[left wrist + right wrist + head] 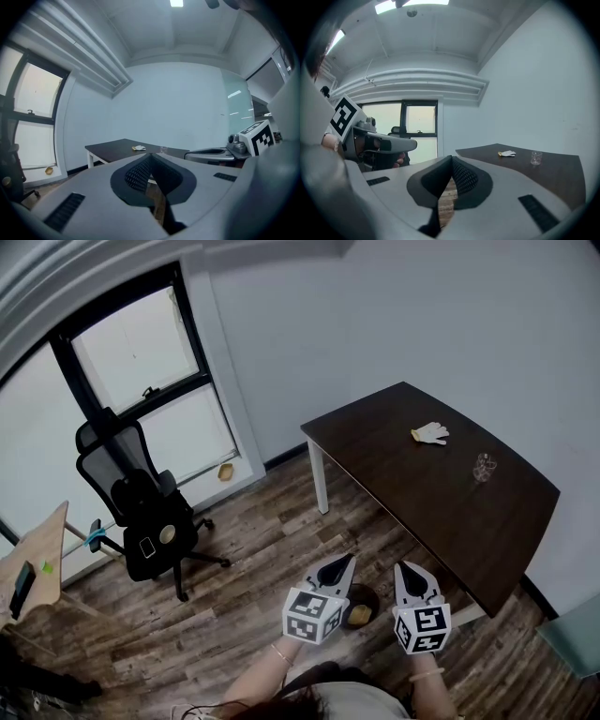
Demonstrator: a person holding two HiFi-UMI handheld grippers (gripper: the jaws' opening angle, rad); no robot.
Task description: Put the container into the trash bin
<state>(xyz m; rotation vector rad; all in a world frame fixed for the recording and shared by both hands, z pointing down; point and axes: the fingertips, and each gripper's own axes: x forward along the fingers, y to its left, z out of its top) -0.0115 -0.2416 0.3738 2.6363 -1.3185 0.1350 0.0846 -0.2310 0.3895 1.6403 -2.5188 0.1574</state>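
Ahead on the table (pixel 394 460) stands the clear container (pixel 484 467); your left gripper (pixel 345 561) and right gripper (pixel 402 567) are clenched, empty: spread one wide before reaching.

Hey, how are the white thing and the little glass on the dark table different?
The white glove is opaque and limp and lies flat. The glass is clear and rigid and stands upright. The white glove is also wider and flatter, while the glass is narrower and taller. Both rest on the table, apart from each other, with no tongs near them.
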